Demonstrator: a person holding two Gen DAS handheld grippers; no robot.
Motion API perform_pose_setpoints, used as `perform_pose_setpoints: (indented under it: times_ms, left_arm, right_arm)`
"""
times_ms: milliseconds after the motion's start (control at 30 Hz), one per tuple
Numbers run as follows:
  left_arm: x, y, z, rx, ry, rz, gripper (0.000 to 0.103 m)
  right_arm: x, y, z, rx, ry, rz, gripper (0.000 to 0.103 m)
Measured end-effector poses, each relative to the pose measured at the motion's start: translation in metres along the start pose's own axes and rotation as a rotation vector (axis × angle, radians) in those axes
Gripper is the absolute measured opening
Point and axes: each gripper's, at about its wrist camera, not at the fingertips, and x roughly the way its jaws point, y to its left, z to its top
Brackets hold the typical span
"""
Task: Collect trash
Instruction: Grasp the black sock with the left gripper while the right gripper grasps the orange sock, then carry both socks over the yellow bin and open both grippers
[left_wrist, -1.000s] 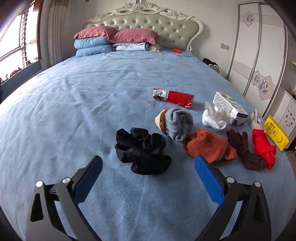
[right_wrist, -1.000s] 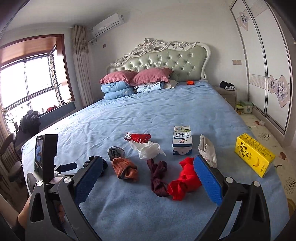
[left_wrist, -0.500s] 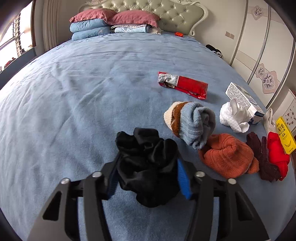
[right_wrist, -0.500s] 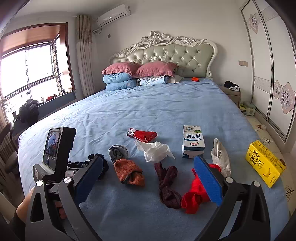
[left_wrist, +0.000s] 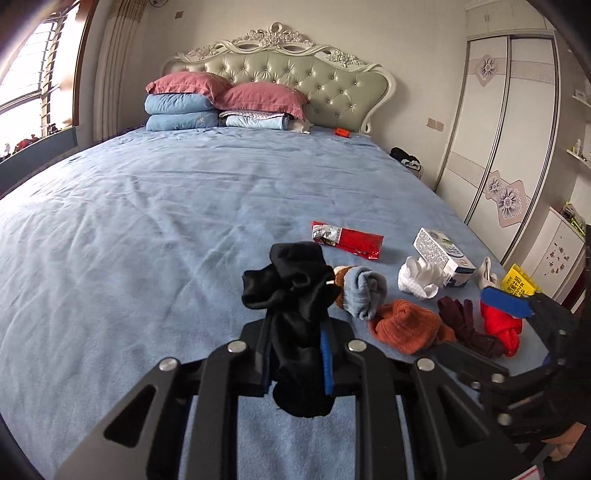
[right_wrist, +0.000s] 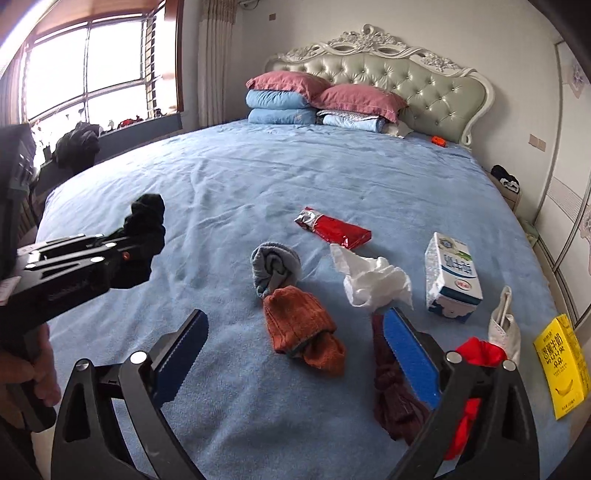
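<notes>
The left gripper (left_wrist: 295, 354) is clamped tight on a bundle of black socks (left_wrist: 295, 295) — soft, limp knit that bunches into folds above the blue pads and sags in a lump below them, held clear of the blue bedspread (left_wrist: 155, 229), whose nap is fine and faintly creased. In the right wrist view the same bundle (right_wrist: 146, 225) sticks out past the tips of that tool, off to the left of the right gripper (right_wrist: 295, 332). The right gripper's ridged blue pads stand wide apart and are closing, with nothing pressed between them; over the gap lies an orange ribbed sock (right_wrist: 301, 328), thick and rolled, just ahead of the tips. Beyond it is a grey-blue sock ball (right_wrist: 275, 266). A dark maroon sock (right_wrist: 391, 391), twisted and stringy, runs along beside the right-hand pad, and a red cloth (right_wrist: 476, 354) shows crumpled behind that finger. The trash lies farther forward of both grippers: a crumpled white tissue (right_wrist: 373, 284), papery and peaked, just past the right-hand pad; a flat, glossy red foil wrapper (right_wrist: 334, 229) well ahead, between the two pads' lines; a boxy white milk carton (right_wrist: 452, 277) lying on its side ahead and to the right; and a yellow rectangular drink carton (right_wrist: 561, 365) far right, near the bed's edge. A pale, limp pouch-like item (right_wrist: 504, 325) lies between the two cartons — I cannot tell what it is.
</notes>
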Motion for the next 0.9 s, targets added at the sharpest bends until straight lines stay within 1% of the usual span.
perform_pose_setpoints:
  times_ms: [33,67,100,133,167,200,233,267,300,367,433,500,600,700,733,833,900]
  left_arm:
    - [-0.002,0.001,-0.001,-0.001,-0.002,-0.009,0.02]
    - [-0.004,0.001,-0.001,0.0,-0.003,-0.018,0.02]
    - [-0.005,0.0,-0.002,0.002,-0.002,-0.024,0.02]
    - [-0.007,0.0,-0.004,0.003,-0.003,-0.029,0.02]
    - [-0.008,-0.001,-0.005,0.005,-0.005,-0.033,0.02]
    - [-0.01,-0.002,-0.006,0.007,-0.007,-0.036,0.02]
    - [-0.01,-0.003,-0.006,0.01,-0.007,-0.036,0.02]
    - [-0.011,-0.005,-0.007,0.012,-0.007,-0.04,0.02]
    - [-0.011,-0.005,-0.007,0.01,-0.005,-0.049,0.02]
    - [-0.012,-0.007,-0.008,0.002,0.004,-0.066,0.02]
    - [-0.016,-0.013,-0.008,0.008,0.002,-0.075,0.02]
    - [-0.021,-0.023,-0.008,0.023,-0.004,-0.086,0.02]
    - [-0.029,-0.047,-0.008,0.052,-0.002,-0.14,0.02]
    - [-0.035,-0.086,-0.009,0.092,0.004,-0.225,0.02]
    - [-0.036,-0.103,-0.009,0.107,0.008,-0.264,0.02]
    - [-0.034,-0.157,-0.012,0.157,0.031,-0.379,0.02]
    - [-0.03,-0.198,-0.016,0.198,0.055,-0.454,0.02]
  right_arm:
    - [0.01,0.003,0.002,-0.024,0.027,-0.005,0.08]
    - [0.019,0.006,0.003,-0.047,0.053,-0.014,0.072]
    - [0.029,0.008,0.004,-0.069,0.081,-0.037,0.069]
    - [0.038,0.009,0.005,-0.084,0.107,-0.061,0.068]
    - [0.045,0.009,0.005,-0.096,0.129,-0.077,0.063]
    - [0.052,0.009,0.005,-0.108,0.15,-0.085,0.048]
    - [0.057,0.007,0.004,-0.109,0.178,-0.075,0.037]
    - [0.059,0.005,0.003,-0.098,0.187,-0.058,0.032]
    - [0.056,0.003,0.002,-0.089,0.177,-0.05,0.029]
    - [0.047,0.0,0.002,-0.074,0.162,-0.032,0.025]
    - [0.029,-0.004,0.003,-0.054,0.118,0.005,0.025]
    - [0.002,-0.009,0.005,-0.042,0.053,0.033,0.025]
    - [-0.048,-0.027,0.003,-0.014,-0.041,0.032,0.025]
    - [-0.098,-0.061,-0.012,0.041,-0.108,0.007,0.025]
    - [-0.113,-0.075,-0.02,0.067,-0.122,-0.002,0.025]
    - [-0.153,-0.119,-0.047,0.144,-0.137,-0.036,0.025]
    - [-0.181,-0.144,-0.07,0.168,-0.148,-0.099,0.025]
